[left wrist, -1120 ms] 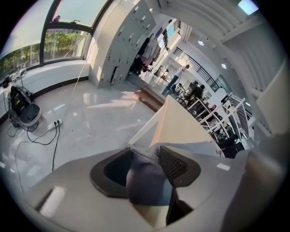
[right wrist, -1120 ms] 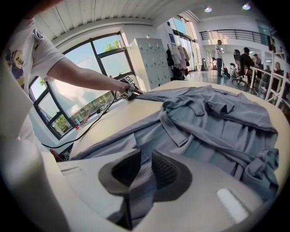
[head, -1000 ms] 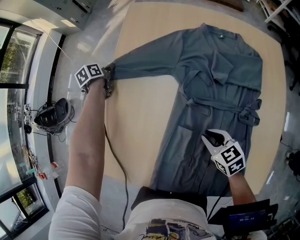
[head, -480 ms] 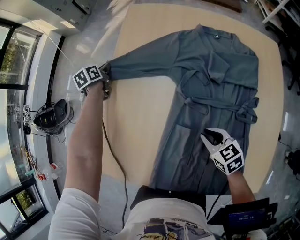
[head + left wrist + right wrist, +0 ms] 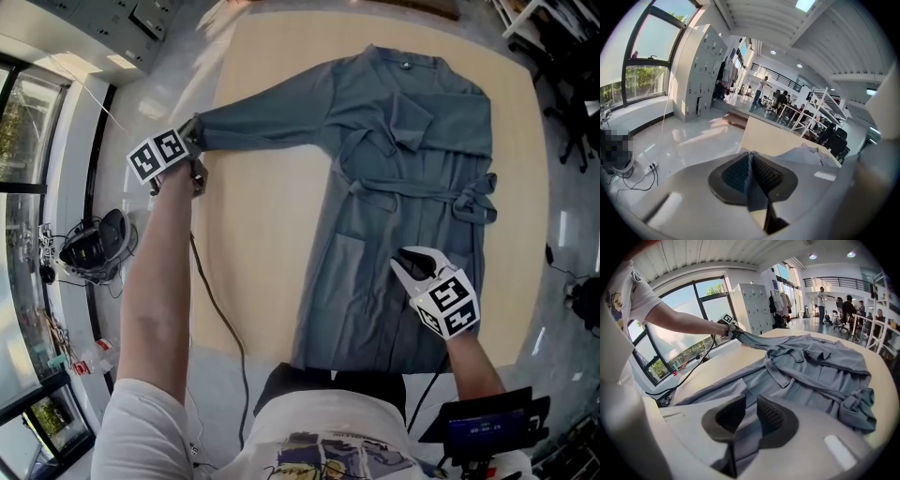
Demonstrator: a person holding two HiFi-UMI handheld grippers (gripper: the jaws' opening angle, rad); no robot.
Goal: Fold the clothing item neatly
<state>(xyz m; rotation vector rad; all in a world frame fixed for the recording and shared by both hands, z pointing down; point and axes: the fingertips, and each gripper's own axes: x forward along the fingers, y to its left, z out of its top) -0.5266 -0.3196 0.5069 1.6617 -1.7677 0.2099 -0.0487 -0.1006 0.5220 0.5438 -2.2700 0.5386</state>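
1. A long grey-blue fabric robe (image 5: 412, 122) lies spread flat on the light wooden surface (image 5: 262, 216). Its collar is near the far edge, and its hem reaches the near edge, just in front of the person.
2. The body of the robe covers mostly the right half of the surface, and the left half is mainly bare wood.
3. One long sleeve (image 5: 272, 117) of the robe stretches sideways, away from the body, up to the left edge of the surface.
4. A fabric belt (image 5: 412, 192) of the same colour crosses the waist of the robe. Its knot sits on the side toward the right edge.
5. The left gripper (image 5: 750, 164) is at the left edge of the surface, clenched on the end of the sleeve. Its jaws have just been closing, and the cloth is pressed between the two dark ribbed pads.
6. The right gripper (image 5: 750, 404) is on the lower part of the robe, toward the near edge. Its jaws stand only a little apart, and they grasp a fold of the robe that fills the gap between them.
7. A thin black cable (image 5: 220, 309) runs from the left gripper over the surface toward the near edge, beside the person's bare forearm (image 5: 159, 281).
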